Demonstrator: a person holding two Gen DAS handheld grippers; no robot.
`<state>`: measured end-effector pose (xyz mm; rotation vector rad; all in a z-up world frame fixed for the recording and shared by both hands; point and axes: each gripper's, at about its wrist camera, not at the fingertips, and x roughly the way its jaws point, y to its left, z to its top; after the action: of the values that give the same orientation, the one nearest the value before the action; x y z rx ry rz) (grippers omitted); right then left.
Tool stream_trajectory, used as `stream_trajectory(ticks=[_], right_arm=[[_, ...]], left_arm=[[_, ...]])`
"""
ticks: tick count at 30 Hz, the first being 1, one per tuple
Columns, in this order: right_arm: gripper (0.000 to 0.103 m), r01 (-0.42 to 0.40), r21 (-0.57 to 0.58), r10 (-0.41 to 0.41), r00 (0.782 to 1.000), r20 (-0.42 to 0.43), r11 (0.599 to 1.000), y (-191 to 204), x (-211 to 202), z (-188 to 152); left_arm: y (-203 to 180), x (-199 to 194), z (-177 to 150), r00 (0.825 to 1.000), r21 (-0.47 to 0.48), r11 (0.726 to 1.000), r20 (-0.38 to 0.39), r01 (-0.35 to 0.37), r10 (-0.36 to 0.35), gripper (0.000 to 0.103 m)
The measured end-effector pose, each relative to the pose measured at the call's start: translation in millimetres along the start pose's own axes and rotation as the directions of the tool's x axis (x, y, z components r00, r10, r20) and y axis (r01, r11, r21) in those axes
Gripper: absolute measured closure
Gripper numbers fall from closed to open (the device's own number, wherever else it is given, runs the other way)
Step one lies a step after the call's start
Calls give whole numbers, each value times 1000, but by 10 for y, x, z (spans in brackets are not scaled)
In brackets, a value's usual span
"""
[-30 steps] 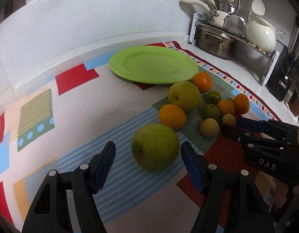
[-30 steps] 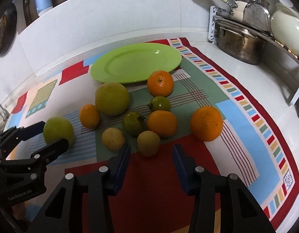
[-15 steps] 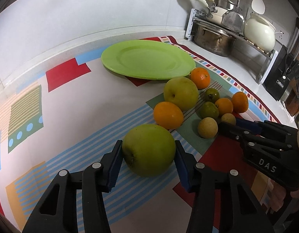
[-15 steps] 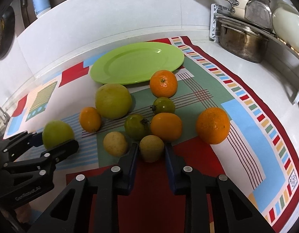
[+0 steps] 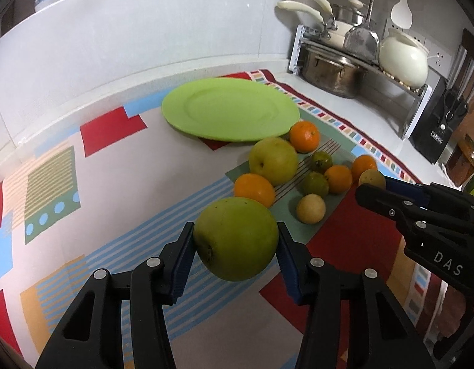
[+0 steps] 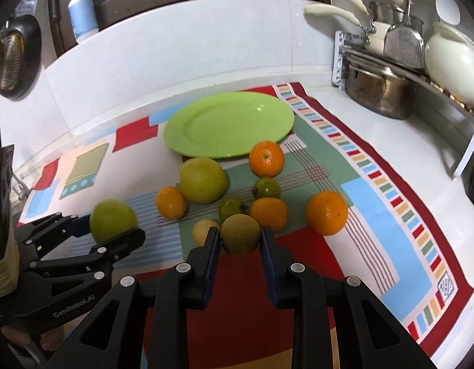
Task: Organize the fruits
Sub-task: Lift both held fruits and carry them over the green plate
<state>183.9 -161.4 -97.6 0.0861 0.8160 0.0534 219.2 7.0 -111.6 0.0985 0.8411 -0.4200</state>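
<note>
Two fruits are in my grip at once. My left tongs (image 5: pixel 236 247) are clenched on the big green apple (image 5: pixel 236 239), pads pressing its two flanks, and they closed in on it within the last second. My right tongs (image 6: pixel 240 240) have just squeezed shut on a small tan-green round fruit (image 6: pixel 240 234), which sits pinched between the blue pads at the near edge of the pile. From the left wrist view that right pair shows off to the side, its tips at the same small fruit (image 5: pixel 371 179).

Beyond the tongs lies the rest of the heap on the patterned cloth (image 6: pixel 387 246) that covers the bench: a pale yellow small fruit (image 6: pixel 203 229) just beside my right catch, two dark green small ones, several oranges (image 6: pixel 326 212) and a large yellow-green apple (image 6: pixel 202 180).

The green plate (image 6: pixel 227 124) lies straight ahead of both tongs, past the heap, and it is bare. I judge that is where the fruit goes. The left apple has a clear run along the open side of the cloth; the right fruit must pass over the pile, so I reckon it needs lifting clear first. The plate looks roughly as near to either hand.
</note>
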Motion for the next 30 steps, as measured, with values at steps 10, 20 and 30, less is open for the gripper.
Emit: stream_trajectory(ticks=[10, 20, 30], right_arm=[[75, -68, -59, 72, 996, 60, 996, -46, -222, 217], [75, -115, -127, 130, 985, 117, 985, -189, -265, 562], [75, -139, -198, 162, 981, 105, 970, -260, 23, 1053]], left_arm=[[-156, -241, 191, 996, -44, 997, 61, -60, 62, 53], [-275, -244, 512, 987, -47, 992, 104, -121, 125, 53], [-217, 8, 964, 984, -47, 989, 108, -138, 142, 53]])
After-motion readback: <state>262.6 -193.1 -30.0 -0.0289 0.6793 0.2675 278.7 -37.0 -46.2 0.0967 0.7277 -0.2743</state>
